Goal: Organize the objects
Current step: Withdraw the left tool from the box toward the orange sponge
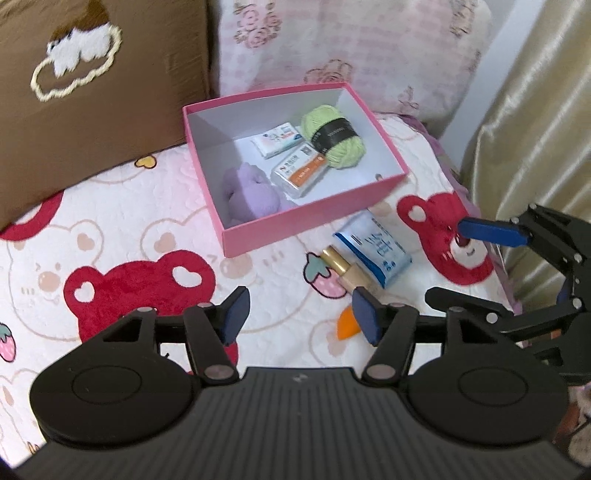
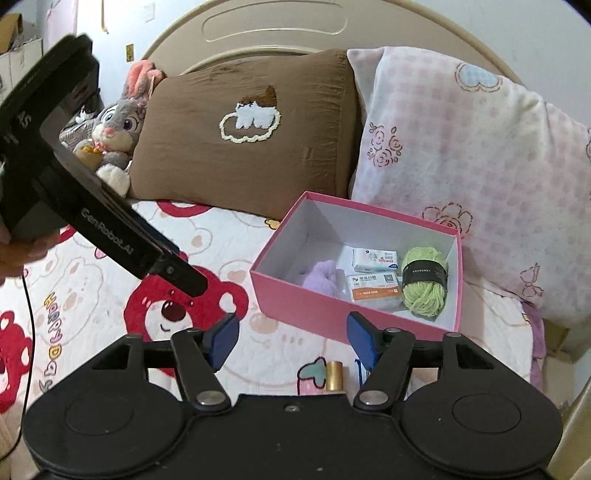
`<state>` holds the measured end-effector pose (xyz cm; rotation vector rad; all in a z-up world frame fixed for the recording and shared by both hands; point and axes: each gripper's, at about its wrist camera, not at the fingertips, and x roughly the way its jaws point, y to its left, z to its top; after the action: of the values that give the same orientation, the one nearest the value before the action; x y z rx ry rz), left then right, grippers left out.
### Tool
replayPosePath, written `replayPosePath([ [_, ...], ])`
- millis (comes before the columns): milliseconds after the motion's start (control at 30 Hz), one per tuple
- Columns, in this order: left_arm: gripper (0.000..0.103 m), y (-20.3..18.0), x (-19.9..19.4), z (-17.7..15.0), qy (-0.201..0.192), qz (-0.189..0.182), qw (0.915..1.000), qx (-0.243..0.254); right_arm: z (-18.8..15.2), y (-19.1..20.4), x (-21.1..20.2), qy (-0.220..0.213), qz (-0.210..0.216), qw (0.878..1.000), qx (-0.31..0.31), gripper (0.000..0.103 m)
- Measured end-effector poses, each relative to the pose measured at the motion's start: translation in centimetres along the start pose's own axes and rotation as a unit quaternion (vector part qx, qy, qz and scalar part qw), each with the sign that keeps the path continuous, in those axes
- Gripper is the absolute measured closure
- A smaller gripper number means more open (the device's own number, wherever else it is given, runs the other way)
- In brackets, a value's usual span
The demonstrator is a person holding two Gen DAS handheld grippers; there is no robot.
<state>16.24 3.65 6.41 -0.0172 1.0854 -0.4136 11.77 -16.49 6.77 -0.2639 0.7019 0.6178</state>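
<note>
A pink box (image 1: 314,221) (image 2: 332,317) stands open on the bed. It holds a green yarn ball (image 1: 332,136) (image 2: 424,284), a white tissue packet (image 1: 279,140) (image 2: 375,258), an orange-and-white packet (image 1: 299,171) (image 2: 373,290) and a soft purple item (image 1: 247,194) (image 2: 321,277). In front of the box lie a blue-and-white tissue pack (image 1: 373,251), a gold-capped bottle (image 1: 341,267) (image 2: 334,374) and a small orange piece (image 1: 349,325). My left gripper (image 1: 301,315) is open and empty above the bedspread. My right gripper (image 2: 293,334) (image 1: 447,260) is open too, holding nothing.
The bear-print bedspread (image 1: 129,229) covers the bed. Behind the box lean a brown pillow (image 2: 240,147) and a pink floral pillow (image 2: 461,147). A grey bunny plush (image 2: 114,136) sits by the headboard (image 2: 277,26). A beige curtain (image 1: 546,110) hangs at the right.
</note>
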Motion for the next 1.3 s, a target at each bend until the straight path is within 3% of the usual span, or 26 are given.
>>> replayPosePath([
  [67,0.041,-0.9,-0.5,-0.5,0.003,-0.01,0.9998,0.017,-0.5,0.4,-0.7,-0.001,-0.004,1.0,-0.003,0.027],
  [100,0.041,-1.3,-0.6,-0.6,0.008,-0.014,0.9996,0.025,-0.8,0.5,-1.1,0.001,-0.009,1.0,0.0,0.019],
  [167,0.041,-2.1,-0.9,-1.1,0.02,-0.02,0.9989,0.038,-1.3,0.8,-1.6,-0.001,-0.012,1.0,0.005,0.014],
  [400,0.037,-3.5,-1.6,-2.9,0.01,-0.013,0.9982,0.058,-3.7,2.2,-2.9,0.006,-0.01,1.0,0.007,0.01],
  [667,0.023,-3.7,0.7,-5.4,0.007,-0.033,0.9982,0.049,-6.3,3.5,-3.3,-0.005,-0.015,1.0,0.001,0.004],
  [867,0.017,-4.1,2.4,-7.0,-0.007,-0.022,0.9966,0.079,-8.4,3.9,-2.5,-0.031,-0.033,0.999,-0.014,0.004],
  [1100,0.017,-3.1,5.2,-8.9,-0.011,-0.039,0.9971,0.064,-11.0,5.0,-1.1,-0.059,-0.062,0.995,-0.054,0.004],
  [1200,0.017,-2.9,6.9,-9.5,-0.003,-0.054,0.9967,0.061,-12.0,5.0,0.0,-0.053,-0.063,0.996,-0.045,0.004],
  [1300,0.017,-3.0,8.2,-10.3,-0.019,-0.058,0.9962,0.062,-12.9,4.6,1.2,-0.047,-0.057,0.997,-0.017,0.004],
])
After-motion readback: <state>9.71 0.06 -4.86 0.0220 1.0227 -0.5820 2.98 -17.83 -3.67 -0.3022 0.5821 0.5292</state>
